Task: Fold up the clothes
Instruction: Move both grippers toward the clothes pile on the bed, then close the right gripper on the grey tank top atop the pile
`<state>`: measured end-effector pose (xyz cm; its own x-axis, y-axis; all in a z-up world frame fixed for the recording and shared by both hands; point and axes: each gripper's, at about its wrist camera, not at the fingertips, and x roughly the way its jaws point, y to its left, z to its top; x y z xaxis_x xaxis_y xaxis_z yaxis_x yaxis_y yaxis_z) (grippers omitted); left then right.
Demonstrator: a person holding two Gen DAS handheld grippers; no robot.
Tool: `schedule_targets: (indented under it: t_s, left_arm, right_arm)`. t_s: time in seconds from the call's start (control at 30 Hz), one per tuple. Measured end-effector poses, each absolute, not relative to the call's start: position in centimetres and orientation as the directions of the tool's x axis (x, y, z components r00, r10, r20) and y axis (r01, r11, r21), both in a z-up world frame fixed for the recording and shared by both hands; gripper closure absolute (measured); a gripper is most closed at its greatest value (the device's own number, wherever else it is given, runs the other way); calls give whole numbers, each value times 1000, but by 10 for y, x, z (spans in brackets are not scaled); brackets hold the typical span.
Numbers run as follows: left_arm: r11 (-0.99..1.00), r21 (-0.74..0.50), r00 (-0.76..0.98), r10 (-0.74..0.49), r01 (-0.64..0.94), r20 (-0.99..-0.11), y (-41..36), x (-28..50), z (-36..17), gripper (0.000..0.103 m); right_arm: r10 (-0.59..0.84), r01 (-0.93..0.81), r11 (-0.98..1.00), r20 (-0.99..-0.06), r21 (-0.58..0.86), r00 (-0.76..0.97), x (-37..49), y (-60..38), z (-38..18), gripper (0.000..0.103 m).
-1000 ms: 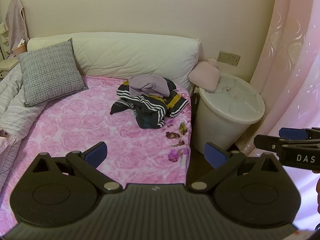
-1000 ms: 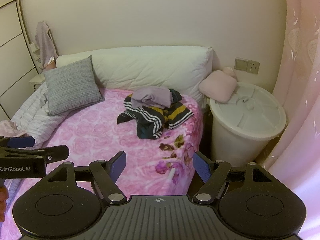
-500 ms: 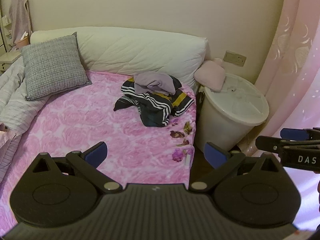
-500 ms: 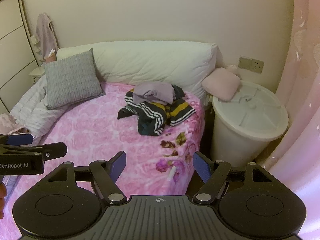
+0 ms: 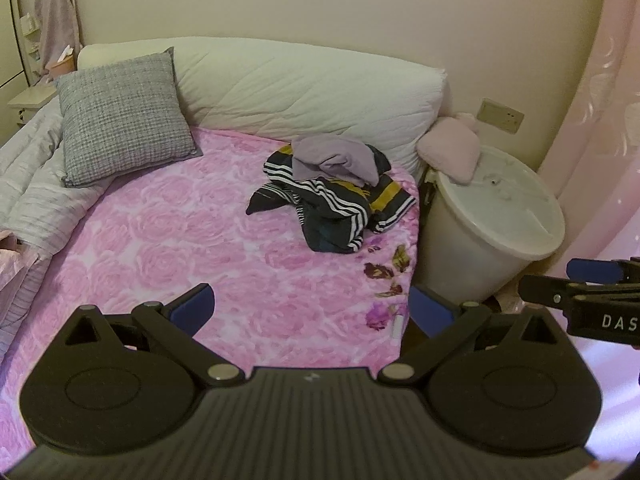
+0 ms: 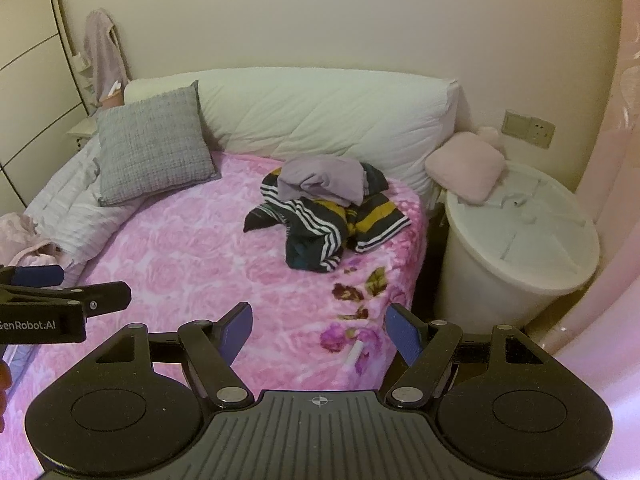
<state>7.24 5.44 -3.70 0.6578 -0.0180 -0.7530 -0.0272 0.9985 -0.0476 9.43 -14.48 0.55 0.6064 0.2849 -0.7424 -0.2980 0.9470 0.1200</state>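
Both jaws gape empty: our left gripper (image 5: 310, 306) and right gripper (image 6: 318, 328) sit well short of the clothes heap (image 6: 326, 216) (crumpled, nothing folded yet).

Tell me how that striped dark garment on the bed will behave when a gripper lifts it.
The striped garment lies crumpled in soft folds, so it will probably hang limp and unfurl when lifted. The lilac garment rests on top, so it will likely slide off or get dragged along. Both look like thin fabric, probably light.
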Motion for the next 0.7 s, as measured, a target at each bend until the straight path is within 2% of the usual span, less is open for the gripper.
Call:
schedule_targets:
  t_s: [0.47,0.7]
  left_arm:
    - [990,-59,583,25,-125,-812,57,190,-91,4]
    - [987,-58,561,37,-151,-827,50,275,-116,4]
  right_arm:
    - [350,-392,911,-745,130,567,215,-144,-44,33]
    - [380,-399,901,-751,169,539,305,-151,-72,42]
